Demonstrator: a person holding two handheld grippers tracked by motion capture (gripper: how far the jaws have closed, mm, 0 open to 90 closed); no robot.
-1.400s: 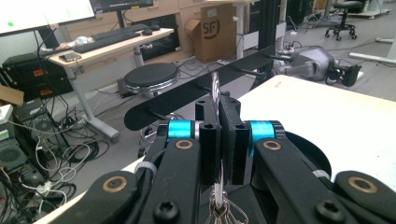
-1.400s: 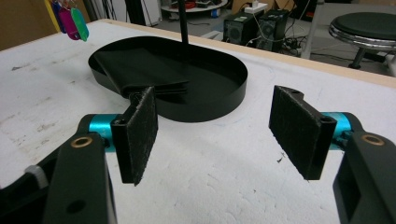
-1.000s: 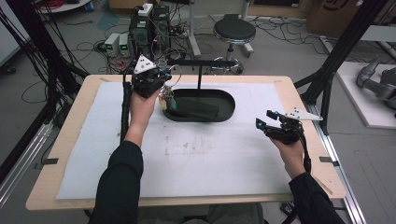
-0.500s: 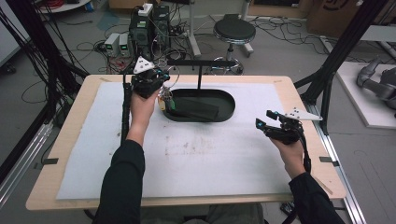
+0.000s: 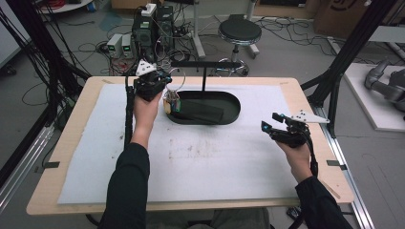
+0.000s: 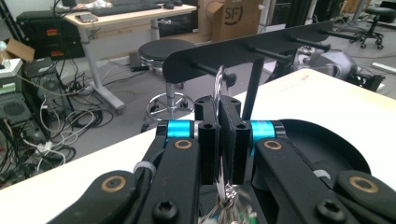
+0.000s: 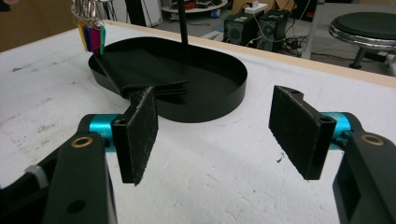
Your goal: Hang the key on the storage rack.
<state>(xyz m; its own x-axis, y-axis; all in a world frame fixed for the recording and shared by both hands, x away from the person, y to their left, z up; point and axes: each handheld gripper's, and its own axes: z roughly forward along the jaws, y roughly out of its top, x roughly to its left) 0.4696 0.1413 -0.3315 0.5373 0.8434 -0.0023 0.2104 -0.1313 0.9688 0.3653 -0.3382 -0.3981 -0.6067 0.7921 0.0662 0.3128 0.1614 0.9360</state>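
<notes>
The left gripper [image 5: 165,82] hangs at the tray's [image 5: 234,102] left end, its jaws pressed together on the upper arc of a thin metal ring [image 6: 218,86]; in the left gripper view the ring rises between the pads just in front of the rack's [image 6: 243,49] leftmost peg [image 6: 208,70], close to it but seemingly not yet over it. Below the ring dangles a bunch of keys [image 5: 172,104] with coloured tags, hanging over the tray's left rim. The bunch looks light, but it is loose and will likely swing and jingle with any quick move, so slow travel suits it. The ring itself is stiff, smooth and narrow, so it could twist or slide between flat pads; a pinch across the wire near the top, as here, leaves the loop's opening free for the peg and lets the weight hang straight below. A flat black pad [image 5: 203,110] lies in the tray. Over at the right, the right gripper [image 5: 268,128] rests above the white mat [image 5: 119,157], jaws wide apart and holding nothing.
</notes>
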